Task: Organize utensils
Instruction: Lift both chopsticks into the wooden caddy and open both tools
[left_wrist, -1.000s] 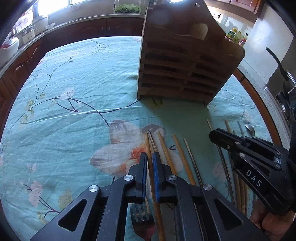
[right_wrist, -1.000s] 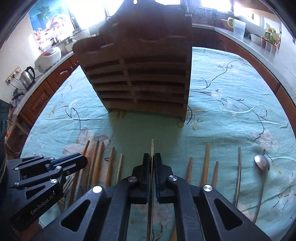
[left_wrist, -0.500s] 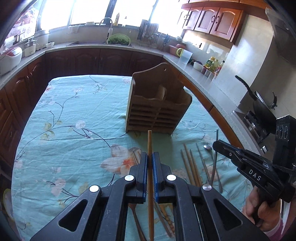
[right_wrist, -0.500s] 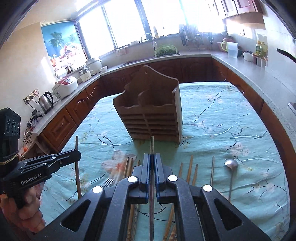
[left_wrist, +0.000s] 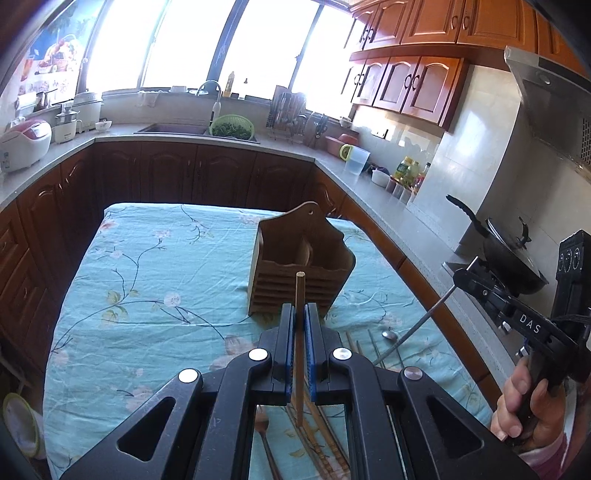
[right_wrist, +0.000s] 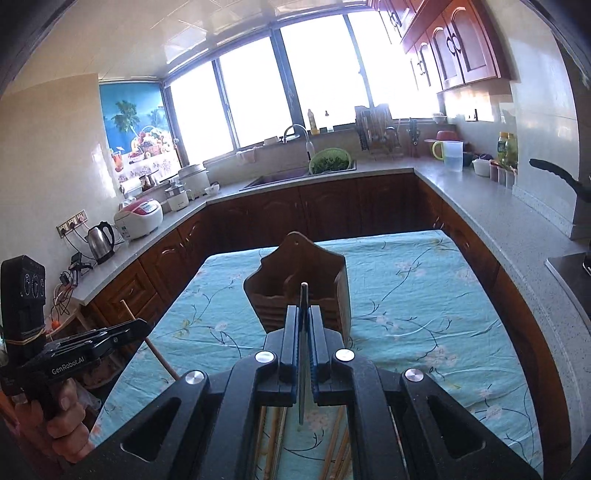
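Note:
My left gripper (left_wrist: 300, 314) is shut on a wooden chopstick (left_wrist: 300, 291), held well above the table. My right gripper (right_wrist: 303, 314) is shut on a thin metal chopstick (right_wrist: 303, 295), also raised high. A wooden utensil holder (left_wrist: 301, 266) stands on the teal flowered tablecloth (left_wrist: 155, 280); it also shows in the right wrist view (right_wrist: 299, 273). More chopsticks (left_wrist: 325, 450), a fork (left_wrist: 264, 432) and a metal spoon (left_wrist: 388, 335) lie on the cloth below the grippers. The right gripper with its metal chopstick shows at the right of the left wrist view (left_wrist: 461, 278).
Kitchen counters with dark wooden cabinets surround the table on three sides. A black pan (left_wrist: 509, 258) sits on the stove at right. A rice cooker (right_wrist: 138, 218) and kettle (right_wrist: 100, 236) stand on the left counter. A sink with a green colander (right_wrist: 328, 162) is at the back.
Both grippers have risen higher and tilted up with their chopsticks held. The utensil holder now looks smaller and farther below.

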